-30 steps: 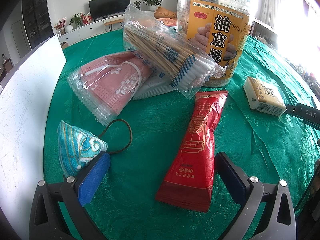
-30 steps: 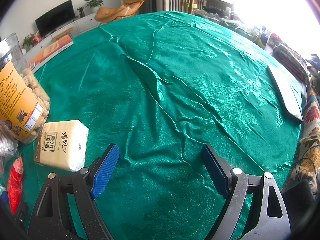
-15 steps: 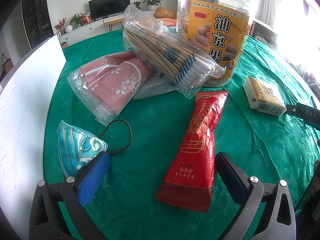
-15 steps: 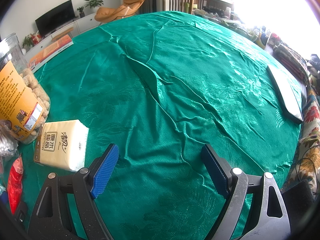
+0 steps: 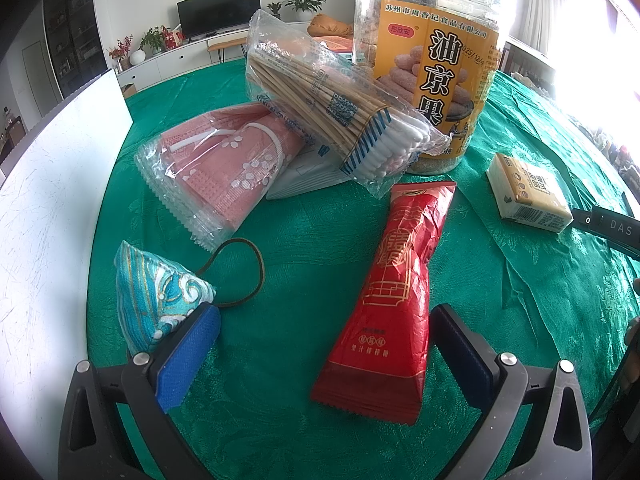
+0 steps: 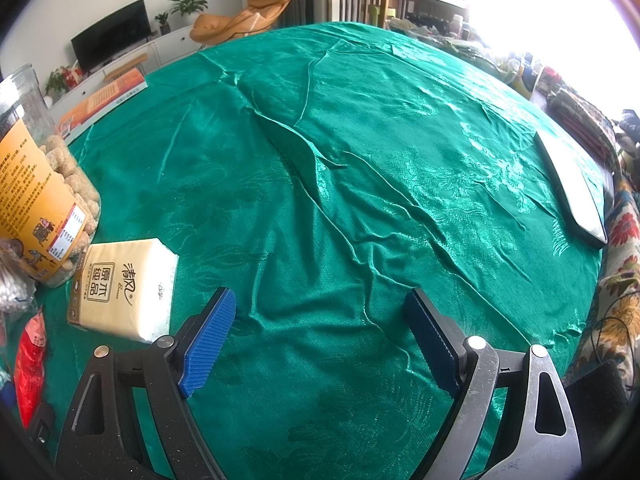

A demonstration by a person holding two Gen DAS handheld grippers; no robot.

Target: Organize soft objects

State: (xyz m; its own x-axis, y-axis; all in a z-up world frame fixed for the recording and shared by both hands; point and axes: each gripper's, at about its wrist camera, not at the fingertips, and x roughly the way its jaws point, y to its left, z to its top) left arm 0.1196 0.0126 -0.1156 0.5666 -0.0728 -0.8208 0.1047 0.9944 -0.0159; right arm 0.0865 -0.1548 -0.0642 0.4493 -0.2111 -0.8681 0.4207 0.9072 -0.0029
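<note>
In the left wrist view my left gripper [image 5: 320, 344] is open and empty, low over the green cloth. A red snack packet [image 5: 394, 276] lies between its fingers, nearer the right one. A teal embroidered pouch [image 5: 154, 298] with a brown cord sits by the left finger. Behind lie a pink mask pack [image 5: 224, 168], a bag of cotton swabs [image 5: 340, 108] and a tissue pack [image 5: 528, 192]. In the right wrist view my right gripper [image 6: 320, 336] is open and empty over bare cloth, with the tissue pack [image 6: 124, 288] to its left.
A tall clear snack jar [image 5: 428, 60] stands behind the swabs and shows in the right wrist view [image 6: 36, 184]. A white board [image 5: 52, 200] lies at the left. A book [image 6: 104, 100] and a flat dark-edged panel [image 6: 576, 196] lie on the wrinkled green tablecloth [image 6: 360, 140].
</note>
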